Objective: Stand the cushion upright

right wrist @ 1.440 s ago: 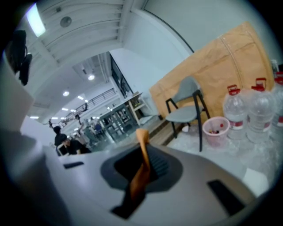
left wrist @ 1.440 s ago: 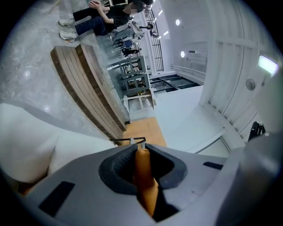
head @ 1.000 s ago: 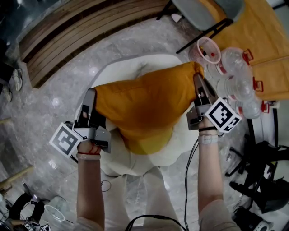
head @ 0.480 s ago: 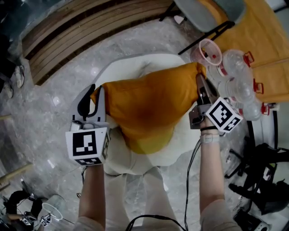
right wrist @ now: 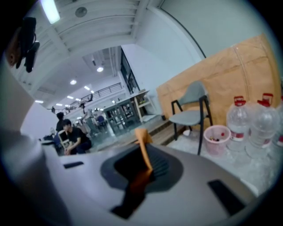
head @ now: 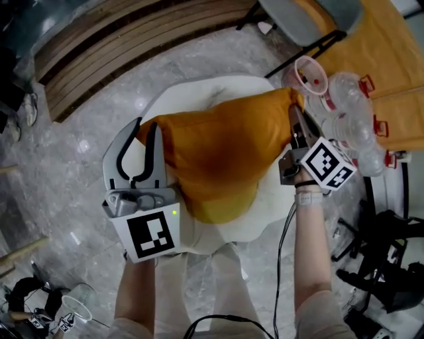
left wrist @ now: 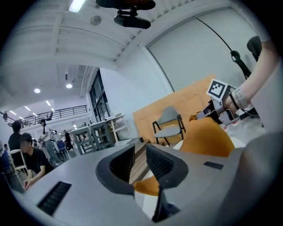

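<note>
Left gripper (head: 138, 142): at the left edge of the white round pad (head: 265, 218); jaws released and just been opening, nothing between them; the cushion's left corner sits just beside the tips.
Cushion (head: 218, 152): orange, on the pad, spanning it from the left edge to the right edge; whether it stands or leans cannot be told from above.
Right gripper (head: 293, 119): at the pad's right edge, clenched on the cushion's right corner, fabric pinched between the jaws.
Pink bin (head: 305, 74): on the floor, just beyond the right gripper.
Water bottles (head: 348, 112): on the floor, beside the bin.

A pink bin (head: 303, 75) stands beside clear water bottles (head: 350, 116) near a grey chair (head: 301, 16)
</note>
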A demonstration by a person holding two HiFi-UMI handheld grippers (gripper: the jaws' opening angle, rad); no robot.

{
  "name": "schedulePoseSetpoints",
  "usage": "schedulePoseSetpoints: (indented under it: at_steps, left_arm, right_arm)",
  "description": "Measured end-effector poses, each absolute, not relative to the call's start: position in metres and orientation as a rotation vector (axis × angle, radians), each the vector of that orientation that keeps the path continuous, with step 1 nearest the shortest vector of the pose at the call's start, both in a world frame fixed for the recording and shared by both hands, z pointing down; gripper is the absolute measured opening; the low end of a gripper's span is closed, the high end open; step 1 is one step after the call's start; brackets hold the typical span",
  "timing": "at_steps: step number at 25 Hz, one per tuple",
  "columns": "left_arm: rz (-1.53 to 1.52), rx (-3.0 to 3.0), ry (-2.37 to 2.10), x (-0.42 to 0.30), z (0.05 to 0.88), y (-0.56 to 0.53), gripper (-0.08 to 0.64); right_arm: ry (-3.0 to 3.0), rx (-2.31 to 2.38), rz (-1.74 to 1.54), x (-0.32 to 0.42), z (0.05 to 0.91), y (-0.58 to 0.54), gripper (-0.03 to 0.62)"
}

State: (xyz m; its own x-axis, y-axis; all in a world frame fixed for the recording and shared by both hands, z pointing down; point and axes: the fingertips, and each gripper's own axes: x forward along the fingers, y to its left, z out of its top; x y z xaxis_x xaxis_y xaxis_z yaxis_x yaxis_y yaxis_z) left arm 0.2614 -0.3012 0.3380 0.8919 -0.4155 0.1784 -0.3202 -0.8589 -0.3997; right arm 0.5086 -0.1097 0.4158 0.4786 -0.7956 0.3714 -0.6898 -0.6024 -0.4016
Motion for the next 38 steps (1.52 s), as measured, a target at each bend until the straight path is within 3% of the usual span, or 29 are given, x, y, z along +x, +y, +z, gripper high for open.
schedulePoseSetpoints:
  at_steps: [15, 24, 38]
  left_arm:
    - [-0.454, -2.941, 0.320, 0.251, 0.380, -0.221, 0.049]
    - [-0.492, -2.935, 0.337, 0.248, 0.387, -0.222, 0.049]
    - [-0.518, -2.994, 0.366, 0.233, 0.392, -0.196, 0.049]
  right_arm:
    - [1.405, -2.729, -0.664, 0.506, 0.409, -0.110, 0.039]
    - [1.375, -2.729, -0.625, 0.501, 0.404, -0.094, 0.110]
    - [1.444, -2.632, -0.576, 0.466, 0.393, -0.063, 0.112]
